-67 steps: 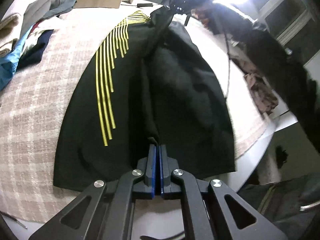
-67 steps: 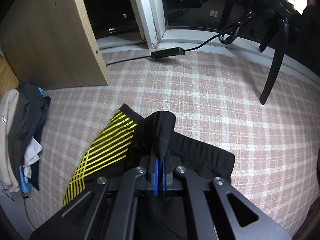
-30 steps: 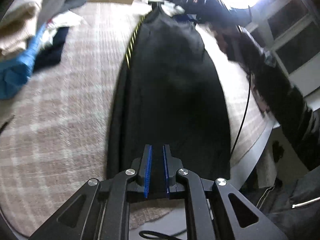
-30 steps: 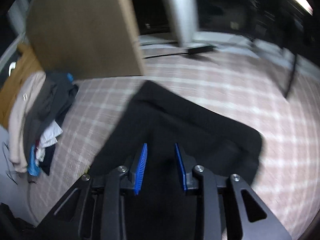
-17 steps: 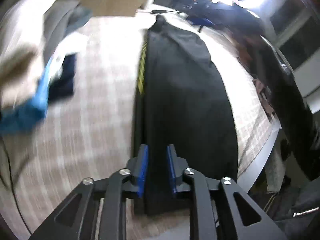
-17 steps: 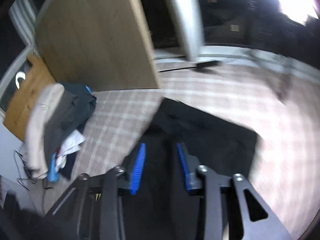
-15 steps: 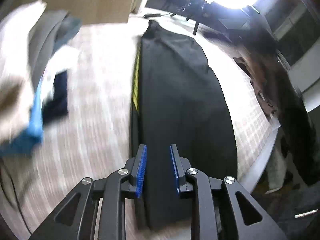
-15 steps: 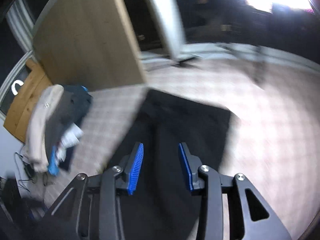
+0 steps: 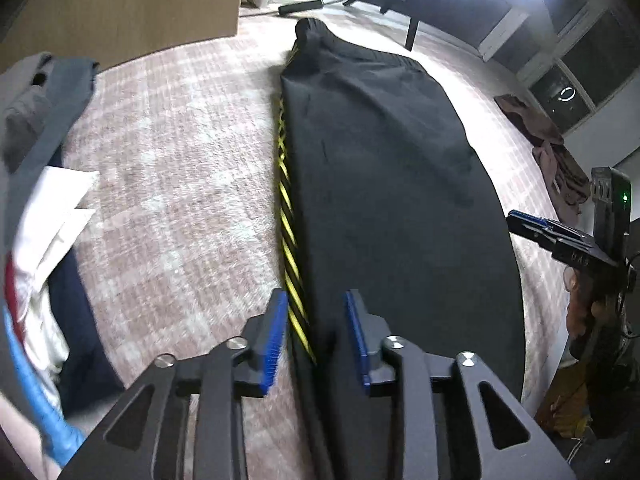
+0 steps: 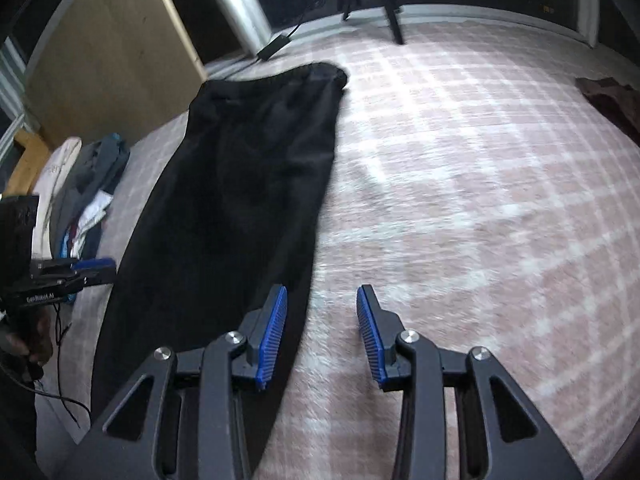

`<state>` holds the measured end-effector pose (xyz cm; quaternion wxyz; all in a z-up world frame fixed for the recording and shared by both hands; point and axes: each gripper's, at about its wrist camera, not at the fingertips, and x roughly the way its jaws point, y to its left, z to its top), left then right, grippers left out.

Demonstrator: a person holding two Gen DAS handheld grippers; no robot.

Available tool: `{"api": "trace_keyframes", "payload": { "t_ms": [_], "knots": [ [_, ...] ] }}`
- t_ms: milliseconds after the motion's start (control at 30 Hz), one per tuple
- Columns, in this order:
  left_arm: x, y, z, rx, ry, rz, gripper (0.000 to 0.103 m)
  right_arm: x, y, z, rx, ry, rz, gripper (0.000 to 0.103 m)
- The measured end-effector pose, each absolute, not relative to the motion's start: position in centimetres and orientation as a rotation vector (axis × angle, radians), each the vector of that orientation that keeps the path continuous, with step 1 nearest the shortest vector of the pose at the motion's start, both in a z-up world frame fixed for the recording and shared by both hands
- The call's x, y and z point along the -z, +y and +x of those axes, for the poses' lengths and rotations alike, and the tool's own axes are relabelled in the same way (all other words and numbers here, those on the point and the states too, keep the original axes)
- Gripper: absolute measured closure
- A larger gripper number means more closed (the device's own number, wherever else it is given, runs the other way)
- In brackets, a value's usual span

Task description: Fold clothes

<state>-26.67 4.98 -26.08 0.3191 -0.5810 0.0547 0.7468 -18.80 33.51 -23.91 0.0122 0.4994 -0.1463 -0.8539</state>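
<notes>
**Jaws letting go, trousers now folded lengthwise**

Both grippers, clamped on black fabric a couple of seconds ago, are now standing with jaws spread and empty. The left gripper [image 9: 316, 336] is hovering over the trousers [image 9: 384, 184] at the striped edge; the right gripper [image 10: 322, 336] is sitting beside their edge, over the plaid cloth [image 10: 460, 184]. The trousers are lying as one long strip, the yellow stripes [image 9: 289, 216] showing only as a thin line.

Pink plaid cloth [image 10: 460, 184] (blurred) carries black trousers [image 10: 240, 200], clothes pile [image 9: 44, 184].
</notes>
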Motion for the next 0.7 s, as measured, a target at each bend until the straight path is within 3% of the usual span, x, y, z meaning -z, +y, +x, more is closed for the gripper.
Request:
{"api": "trace_keyframes", "payload": {
  "t_ms": [133, 300, 500, 700],
  "knots": [
    [26.4, 6.3, -26.8, -1.988, 0.229, -1.511, 0.062, 24.9, 32.9, -19.5, 2.667, -0.442, 1.548, 0.067],
    [26.4, 6.6, -27.6, -2.016, 0.221, -1.522, 0.062, 24.7, 33.0, -19.8, 2.646, -0.491, 1.523, 0.067],
    [26.4, 8.8, -26.7, -1.978, 0.333, -1.472, 0.065, 24.0, 33.3, -19.6, 2.648, -0.516, 1.486, 0.067],
    [26.3, 8.9, -26.7, -1.969, 0.361, -1.46, 0.091, 24.9, 31.4, -19.1, 2.619, -0.33, 1.505, 0.067]
  ]
}}
